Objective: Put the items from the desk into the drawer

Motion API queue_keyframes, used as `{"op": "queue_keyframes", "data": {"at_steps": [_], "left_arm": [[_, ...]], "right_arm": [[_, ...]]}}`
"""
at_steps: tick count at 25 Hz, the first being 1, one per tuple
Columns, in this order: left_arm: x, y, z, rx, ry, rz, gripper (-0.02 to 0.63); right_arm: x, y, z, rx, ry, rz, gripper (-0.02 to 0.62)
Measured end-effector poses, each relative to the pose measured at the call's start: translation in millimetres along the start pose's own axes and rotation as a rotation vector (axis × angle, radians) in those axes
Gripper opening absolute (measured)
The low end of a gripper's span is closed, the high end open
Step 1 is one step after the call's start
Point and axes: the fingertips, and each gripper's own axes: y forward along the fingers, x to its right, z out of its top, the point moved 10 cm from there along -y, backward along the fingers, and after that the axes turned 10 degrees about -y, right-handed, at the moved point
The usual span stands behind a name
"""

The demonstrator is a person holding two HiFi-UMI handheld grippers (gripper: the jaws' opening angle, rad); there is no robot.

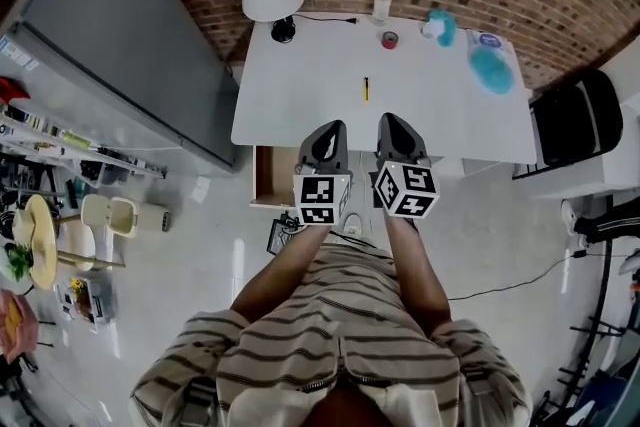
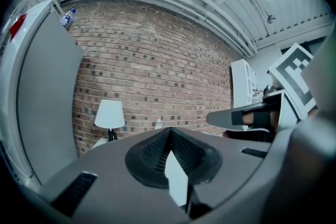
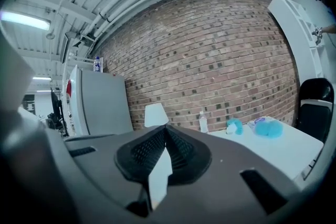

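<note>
Both the left gripper (image 1: 330, 127) and the right gripper (image 1: 392, 120) hang over the near edge of the smooth white desk (image 1: 300, 105), each with its ribbed black pads pressed together on nothing. On the desk lie a slim yellow pen (image 1: 366, 89), a red tape ring (image 1: 390, 39), a clear bottle (image 1: 381, 3) and a fluffy teal duster (image 1: 490, 70). The wooden drawer (image 1: 258, 175) stands open under the desk's left corner.

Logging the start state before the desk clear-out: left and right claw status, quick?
Left claw: closed, tips together, holding nothing.
Right claw: closed, tips together, holding nothing.
</note>
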Motion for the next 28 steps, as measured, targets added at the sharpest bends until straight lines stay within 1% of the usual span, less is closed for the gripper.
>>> {"op": "queue_keyframes", "data": {"at_steps": [8, 14, 21, 28], "left_arm": [[4, 48, 11, -0.002, 0.020, 0.023, 0.008], [4, 70, 13, -0.008, 0.021, 0.052, 0.008], [-8, 80, 11, -0.017, 0.015, 0.040, 0.008], [-16, 87, 19, -0.025, 0.012, 0.018, 0.008]], "right_arm": [[33, 45, 4, -0.044, 0.022, 0.042, 0.012], [49, 67, 6, -0.044, 0.023, 0.062, 0.012], [46, 80, 0, -0.057, 0.014, 0.056, 0.012], [38, 82, 9, -0.053, -0.013, 0.032, 0.012]]}}
